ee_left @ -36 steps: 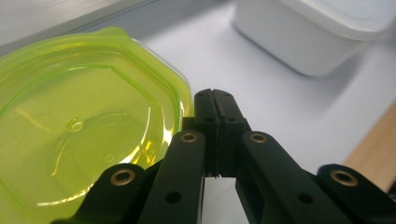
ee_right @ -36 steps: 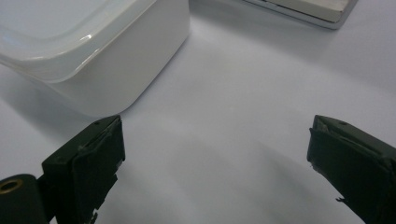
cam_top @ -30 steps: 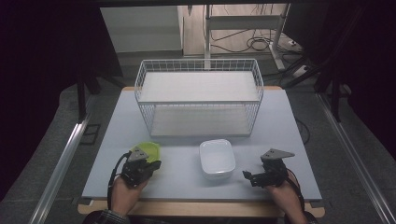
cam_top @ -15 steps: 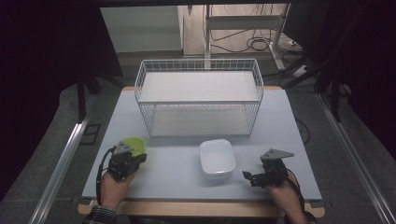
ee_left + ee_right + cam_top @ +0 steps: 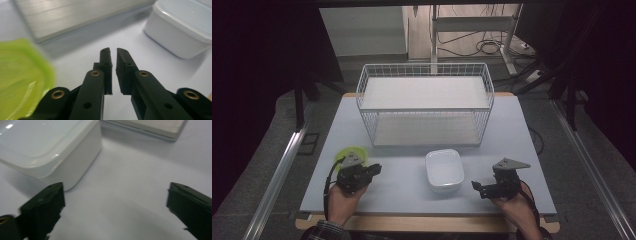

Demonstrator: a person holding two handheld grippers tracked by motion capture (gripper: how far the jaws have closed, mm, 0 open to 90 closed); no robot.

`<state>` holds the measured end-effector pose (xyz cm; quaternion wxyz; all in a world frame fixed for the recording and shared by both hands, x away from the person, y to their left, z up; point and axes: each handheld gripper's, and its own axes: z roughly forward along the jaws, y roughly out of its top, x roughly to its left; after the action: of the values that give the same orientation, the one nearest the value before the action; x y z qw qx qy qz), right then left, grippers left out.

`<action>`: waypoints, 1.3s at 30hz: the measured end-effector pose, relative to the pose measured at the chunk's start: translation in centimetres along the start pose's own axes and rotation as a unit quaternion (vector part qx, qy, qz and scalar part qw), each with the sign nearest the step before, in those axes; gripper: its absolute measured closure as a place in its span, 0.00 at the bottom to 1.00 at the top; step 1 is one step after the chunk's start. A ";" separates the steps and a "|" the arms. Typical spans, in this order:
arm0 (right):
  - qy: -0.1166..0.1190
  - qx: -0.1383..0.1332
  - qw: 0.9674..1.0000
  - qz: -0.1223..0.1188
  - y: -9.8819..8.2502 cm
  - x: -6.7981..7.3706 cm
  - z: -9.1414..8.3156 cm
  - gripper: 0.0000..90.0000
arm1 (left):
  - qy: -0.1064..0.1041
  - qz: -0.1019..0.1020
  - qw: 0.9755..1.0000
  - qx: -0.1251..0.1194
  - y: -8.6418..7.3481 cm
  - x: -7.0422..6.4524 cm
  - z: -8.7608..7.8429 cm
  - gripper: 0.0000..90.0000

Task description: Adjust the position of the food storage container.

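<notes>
A lime-green plate [image 5: 351, 152] lies on the pale table, just beyond my left gripper [image 5: 377, 169]; in the left gripper view the green plate [image 5: 22, 75] sits blurred to the left of the jaws. The left gripper [image 5: 113, 50] has just been opening: its jaws stand a narrow slit apart with nothing between them. A white lidded container [image 5: 444, 170] rests mid-table, between the two hands. My right gripper [image 5: 474, 187] points left toward it. In the right gripper view the right gripper [image 5: 113, 192] is wide open and empty, with the container [image 5: 47, 147] ahead on the left.
A white wire basket [image 5: 424, 105] with two shelves stands at the back of the table; its base edge [image 5: 75, 15] shows ahead of the left jaws. The container [image 5: 182, 27] is to their right. Dark floor and a metal rail [image 5: 277, 175] flank the table.
The left gripper shifted left with the green plate, then drew back toward me and off it. The plate now lies a little farther left. The right hand has kept still.
</notes>
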<state>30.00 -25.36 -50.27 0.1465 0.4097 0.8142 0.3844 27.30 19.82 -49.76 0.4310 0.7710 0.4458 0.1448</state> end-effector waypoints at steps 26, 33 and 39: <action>0.125 0.041 0.988 -0.075 1.8 5.8 1.2 0.98 | -0.067 0.052 0.996 0.025 4.3 -2.2 7.6 0.90; 0.093 0.028 0.994 -0.044 2.3 3.7 1.6 0.98 | -0.074 0.043 0.996 0.031 6.3 -1.7 11.4 0.90; 0.066 0.024 0.997 -0.028 2.7 2.7 2.1 0.98 | -0.095 0.033 0.994 0.036 8.0 -2.3 14.2 0.92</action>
<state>31.01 -21.21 -49.42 0.0933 0.3636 0.8425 0.3863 39.13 8.55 -51.38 0.4383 0.8108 0.3818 0.0686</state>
